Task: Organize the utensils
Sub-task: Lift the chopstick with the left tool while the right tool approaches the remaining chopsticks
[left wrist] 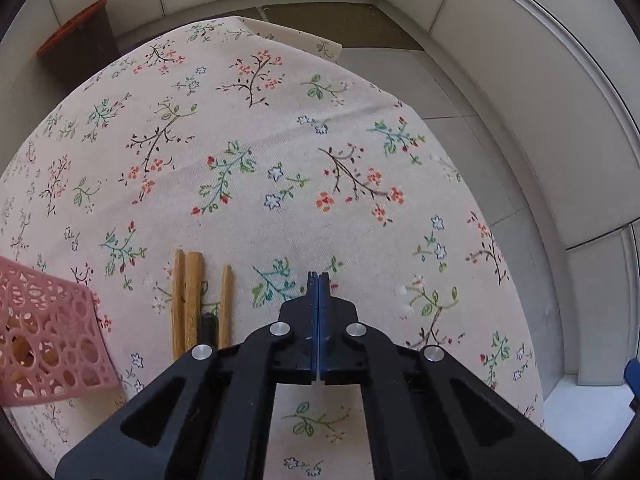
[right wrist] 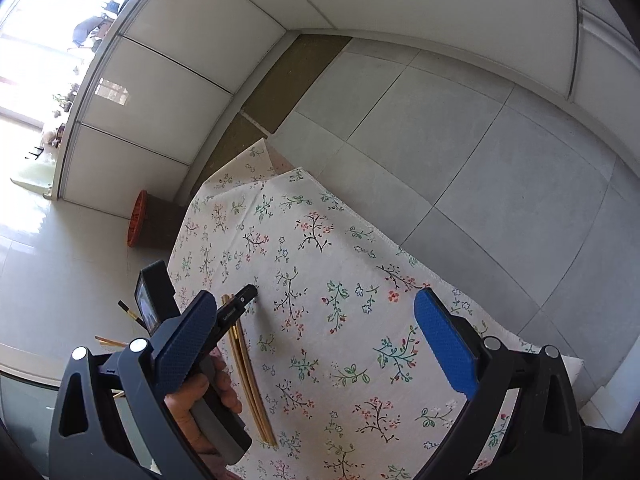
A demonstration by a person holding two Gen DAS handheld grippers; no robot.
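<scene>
Several wooden chopsticks [left wrist: 194, 300] lie side by side on the flowered tablecloth [left wrist: 280, 140], just left of my left gripper [left wrist: 318, 277]. Its blue pads are pressed together with nothing visible between them, tips low over the cloth. A short dark piece [left wrist: 208, 326] lies among the chopsticks. In the right wrist view the chopsticks [right wrist: 250, 376] run along the cloth's left side, with the left gripper [right wrist: 246, 295] and the hand [right wrist: 200, 400] holding it beside them. My right gripper [right wrist: 316, 342] hovers above the cloth, jaws wide open and empty.
A pink lattice basket [left wrist: 48, 344] stands at the table's left edge. Dark-tipped chopsticks [right wrist: 130, 314] stick up left of the left gripper. A brown bin with an orange rim [right wrist: 138, 220] sits on the floor beyond the table. Grey floor tiles [right wrist: 460, 140] lie off the cloth's right edge.
</scene>
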